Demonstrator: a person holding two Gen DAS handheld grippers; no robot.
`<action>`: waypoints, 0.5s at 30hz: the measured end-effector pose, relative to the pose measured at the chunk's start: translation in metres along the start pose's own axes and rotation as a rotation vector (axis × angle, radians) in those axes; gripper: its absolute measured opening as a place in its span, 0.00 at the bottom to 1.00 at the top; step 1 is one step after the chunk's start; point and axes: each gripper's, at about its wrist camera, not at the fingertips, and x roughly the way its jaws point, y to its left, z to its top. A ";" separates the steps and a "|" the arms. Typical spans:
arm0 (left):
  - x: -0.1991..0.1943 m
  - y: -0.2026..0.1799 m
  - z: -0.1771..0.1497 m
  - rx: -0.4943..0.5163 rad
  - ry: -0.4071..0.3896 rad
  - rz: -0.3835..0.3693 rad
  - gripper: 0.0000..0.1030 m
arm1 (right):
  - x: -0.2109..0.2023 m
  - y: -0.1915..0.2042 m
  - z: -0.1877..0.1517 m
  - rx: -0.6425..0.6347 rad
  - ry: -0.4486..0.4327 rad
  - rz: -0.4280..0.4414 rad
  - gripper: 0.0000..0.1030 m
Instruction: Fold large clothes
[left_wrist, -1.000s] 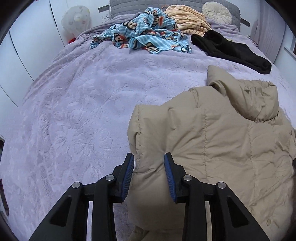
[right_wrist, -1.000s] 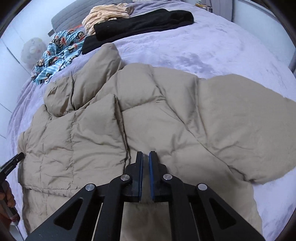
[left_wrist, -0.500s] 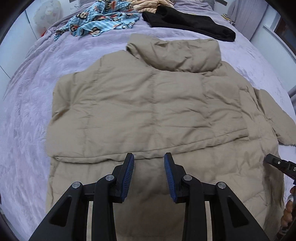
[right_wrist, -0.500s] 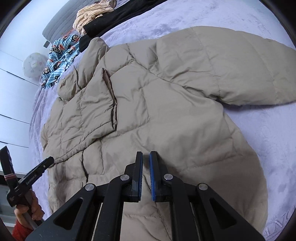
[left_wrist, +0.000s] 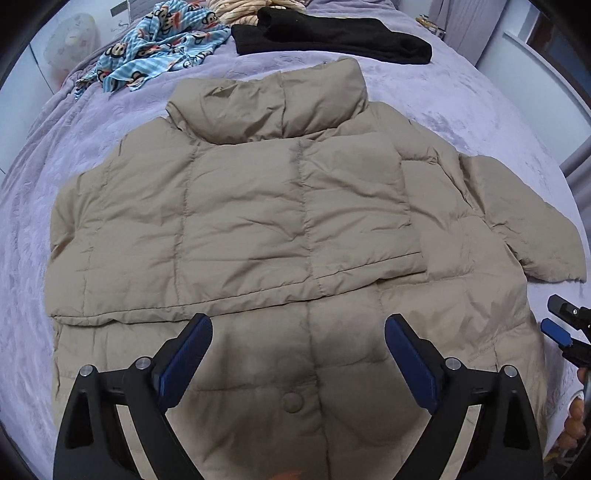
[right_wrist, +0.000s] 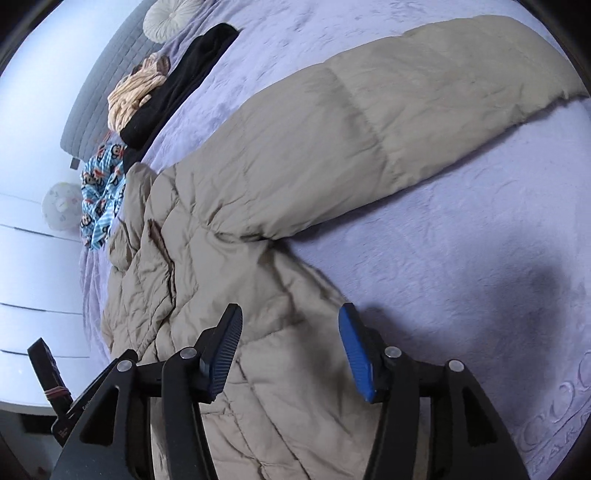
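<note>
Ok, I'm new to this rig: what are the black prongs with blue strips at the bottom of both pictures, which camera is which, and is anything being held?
The prongs are two-finger grippers, one in each of a person's hands; no robot arm is involved. Each picture comes from a fisheye camera on a gripper, looking along its fingers. The left wrist view shows the left gripper, jaws wide apart, over the lower front of a beige puffer jacket spread on a purple bedspread. One sleeve is folded across the chest; the other sleeve lies stretched out sideways. The right wrist view shows the right gripper, also open, above the jacket's edge. Neither holds anything. Behind the jacket lie a black garment, a blue cartoon-print cloth and a striped peach garment.
</note>
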 end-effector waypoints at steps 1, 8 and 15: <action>0.002 -0.004 0.000 0.008 0.006 -0.007 0.92 | -0.003 -0.007 0.003 0.018 -0.013 -0.003 0.72; 0.010 -0.035 0.003 0.056 0.043 -0.046 0.92 | -0.027 -0.070 0.031 0.211 -0.135 0.055 1.00; 0.011 -0.054 0.010 0.060 0.044 -0.055 0.92 | -0.035 -0.116 0.058 0.384 -0.158 0.179 1.00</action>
